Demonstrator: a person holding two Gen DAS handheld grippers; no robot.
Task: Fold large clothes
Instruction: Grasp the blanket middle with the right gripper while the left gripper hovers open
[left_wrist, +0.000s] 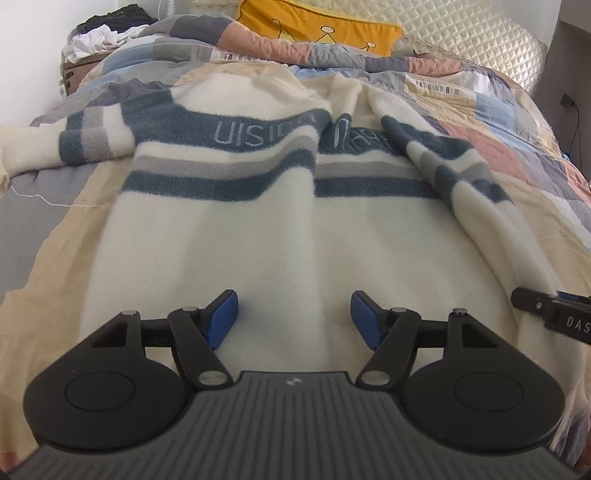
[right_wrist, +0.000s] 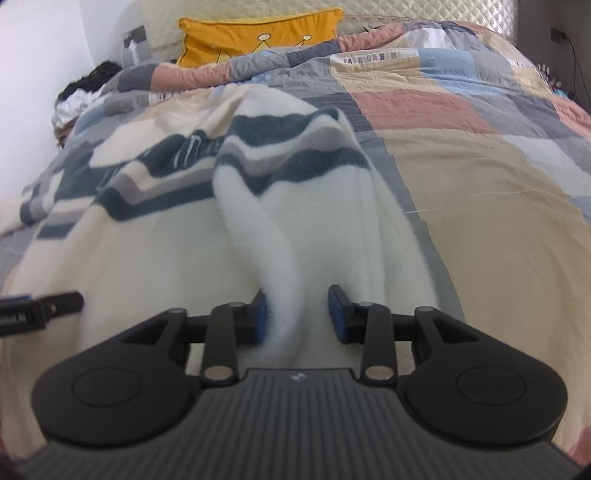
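Fleece, cream with navy and grey stripes: the sweater (left_wrist: 280, 236) lies spread on a patchwork quilt (right_wrist: 480, 155) across the bed, chest lettering facing up, its hem nearest both cameras and one striped sleeve (right_wrist: 295, 162) drawn in over the body.

The left gripper (left_wrist: 293, 319) hangs over the plain lower panel with its blue pads wide apart and nothing between them. The right gripper (right_wrist: 297, 314) stands part open around a raised ridge of the sleeve's cream cloth; the cloth brushes the left-hand pad (right_wrist: 261, 317) in its view while a gap shows at the other pad, so nothing is clamped (whether the cloth still hangs on that one pad cannot be told).

The garment looks thick, soft and light, likely to drape and bunch rather than hold a crease, and its nap should give the pads good friction. The sensible holds appear to be doubled edges: the hem corners, the cuff, the shoulder seams. A pinch mid-panel would probably lift only a tent of fabric. It may also drag the quilt beneath, which is loose and rumpled.

As for containers, only one shows: a brown cardboard box (left_wrist: 74, 74) at the bed's far left corner, heaped with crumpled white and dark clothing (left_wrist: 107, 31) spilling above its rim. A yellow cushion (left_wrist: 317, 26) rests against the padded headboard (left_wrist: 472, 37).
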